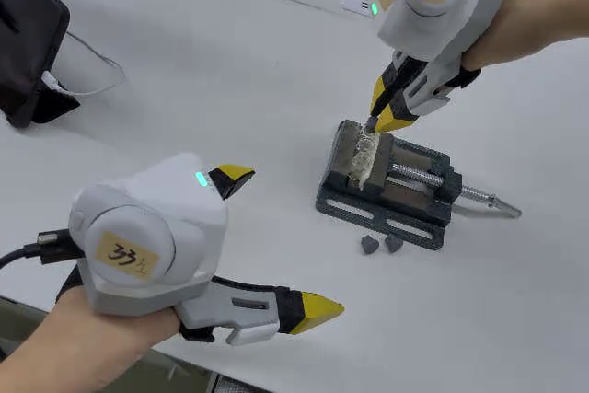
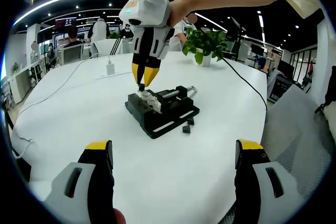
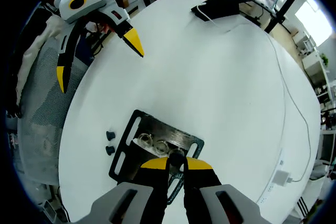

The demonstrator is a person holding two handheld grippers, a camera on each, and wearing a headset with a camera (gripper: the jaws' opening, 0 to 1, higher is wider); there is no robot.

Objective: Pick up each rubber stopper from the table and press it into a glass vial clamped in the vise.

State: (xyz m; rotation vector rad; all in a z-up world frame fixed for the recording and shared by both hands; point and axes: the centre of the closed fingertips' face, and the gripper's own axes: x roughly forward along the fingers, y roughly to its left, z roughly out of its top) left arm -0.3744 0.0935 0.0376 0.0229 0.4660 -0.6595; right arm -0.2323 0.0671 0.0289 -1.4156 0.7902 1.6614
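Observation:
A black vise (image 1: 386, 218) stands on the white table and clamps several glass vials (image 1: 364, 159) in a row. Directly above the vials my right gripper (image 1: 374, 122) points down, shut on a dark rubber stopper (image 3: 177, 158). In the right gripper view the vials (image 3: 151, 144) sit just beyond that stopper, inside the vise (image 3: 126, 150). Two loose stoppers (image 1: 380, 245) lie beside the vise's near edge. My left gripper (image 1: 276, 241) hovers open and empty at the front left, well apart from the vise (image 2: 168, 116).
A black device on a stand (image 1: 28, 34) sits at the far left with a white cable running from it. A white charger (image 1: 363, 5) lies behind the vise. The table's front edge runs under my left hand. A potted plant (image 2: 205, 43) stands at the far side.

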